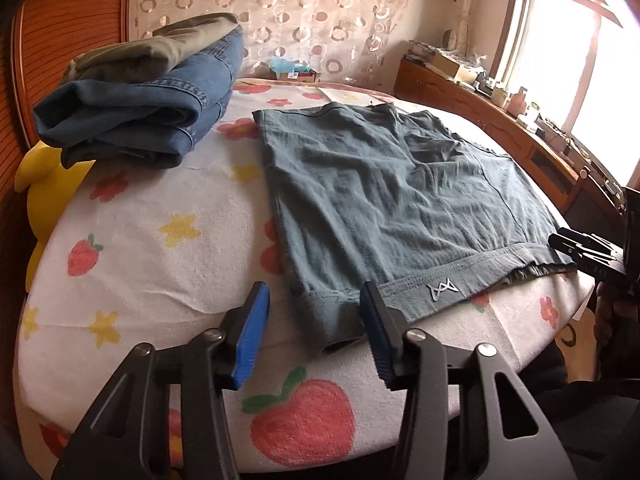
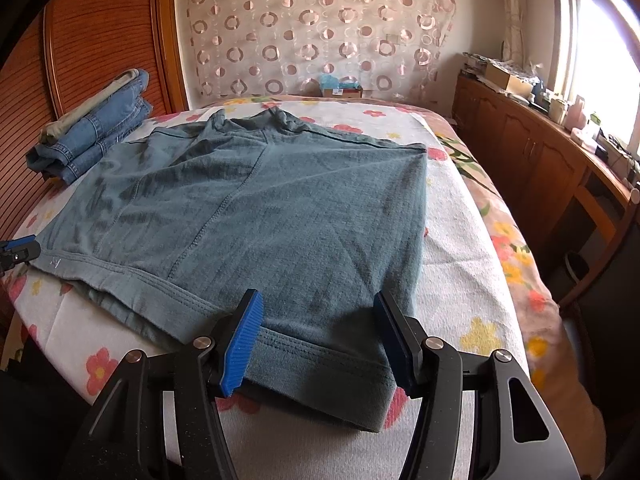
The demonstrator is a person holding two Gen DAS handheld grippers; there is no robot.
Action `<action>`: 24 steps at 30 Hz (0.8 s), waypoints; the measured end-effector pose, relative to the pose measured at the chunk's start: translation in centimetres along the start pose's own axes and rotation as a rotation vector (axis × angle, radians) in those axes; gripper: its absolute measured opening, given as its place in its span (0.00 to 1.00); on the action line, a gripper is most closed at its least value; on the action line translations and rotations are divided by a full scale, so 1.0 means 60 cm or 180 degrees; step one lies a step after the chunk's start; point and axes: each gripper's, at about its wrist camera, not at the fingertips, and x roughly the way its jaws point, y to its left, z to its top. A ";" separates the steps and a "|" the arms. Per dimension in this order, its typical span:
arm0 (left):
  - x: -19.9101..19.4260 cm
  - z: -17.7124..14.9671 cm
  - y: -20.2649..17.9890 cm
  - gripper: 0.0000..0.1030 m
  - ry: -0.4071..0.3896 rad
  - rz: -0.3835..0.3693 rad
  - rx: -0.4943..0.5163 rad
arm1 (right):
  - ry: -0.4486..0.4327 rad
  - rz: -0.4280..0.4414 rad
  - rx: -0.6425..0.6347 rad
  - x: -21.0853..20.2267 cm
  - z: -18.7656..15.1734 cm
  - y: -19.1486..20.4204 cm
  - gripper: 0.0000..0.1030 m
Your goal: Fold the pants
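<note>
Grey-blue pants [image 1: 392, 200] lie flat and folded on the bed's flowered sheet [image 1: 140, 248]; they also show in the right wrist view [image 2: 260, 216]. My left gripper [image 1: 316, 332] is open, its jaws astride the near left corner of the waistband, holding nothing. My right gripper [image 2: 320, 340] is open, its jaws astride the near right hem of the pants. The right gripper also shows at the right edge of the left wrist view [image 1: 580, 246], by the waistband's end. The left gripper's tip shows at the left edge of the right wrist view [image 2: 20, 250].
A stack of folded jeans [image 1: 136, 112] with olive pants on top [image 1: 152, 52] sits at the bed's far left. A yellow toy [image 1: 48, 184] lies at the left edge. A wooden sideboard [image 2: 540, 160] with clutter stands along the right, under the window.
</note>
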 end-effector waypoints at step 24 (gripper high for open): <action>-0.027 0.074 -0.101 0.08 -0.0201 -0.0245 0.0552 | -0.0094 0.0166 0.0096 0.008 -0.012 -0.009 0.58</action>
